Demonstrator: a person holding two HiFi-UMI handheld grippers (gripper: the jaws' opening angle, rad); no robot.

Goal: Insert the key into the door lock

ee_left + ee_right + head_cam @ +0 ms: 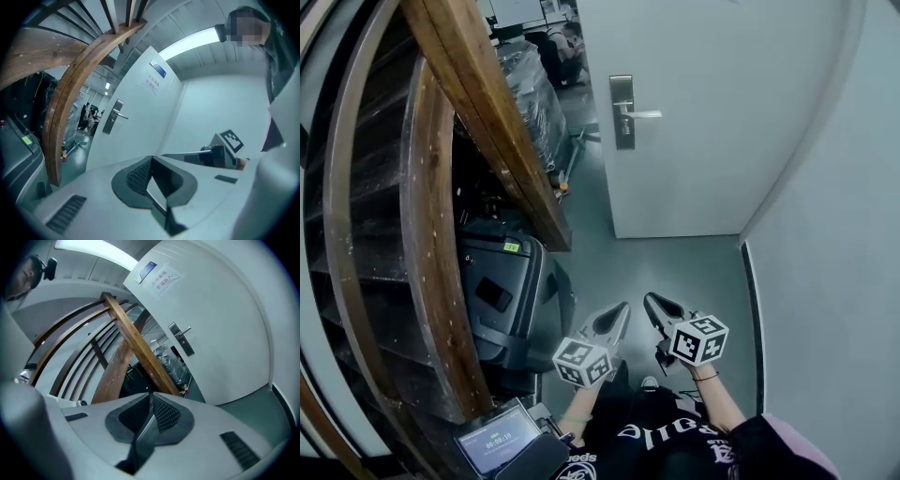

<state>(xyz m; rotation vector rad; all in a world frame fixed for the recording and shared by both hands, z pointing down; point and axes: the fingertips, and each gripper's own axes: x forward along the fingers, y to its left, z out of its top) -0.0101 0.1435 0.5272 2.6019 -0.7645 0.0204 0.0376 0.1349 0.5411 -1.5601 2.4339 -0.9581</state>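
A white door (722, 103) stands ahead with a metal lock plate and lever handle (623, 111) on its left side; the same handle (114, 116) shows in the left gripper view, and the handle (181, 338) in the right gripper view. My left gripper (622, 310) and right gripper (652, 302) are held low, side by side, well short of the door. Both are shut with nothing between the jaws (150, 159) (151, 395). I see no key in any view. From the left gripper view the right gripper (219, 151) shows beside it.
A curved wooden stair rail (492, 122) runs along the left. Under it sit a black case (511, 300) and plastic-wrapped goods (530, 94). A small screen device (497, 439) is at the bottom left. A grey wall (844, 262) closes the right side; grey floor (675, 267) leads to the door.
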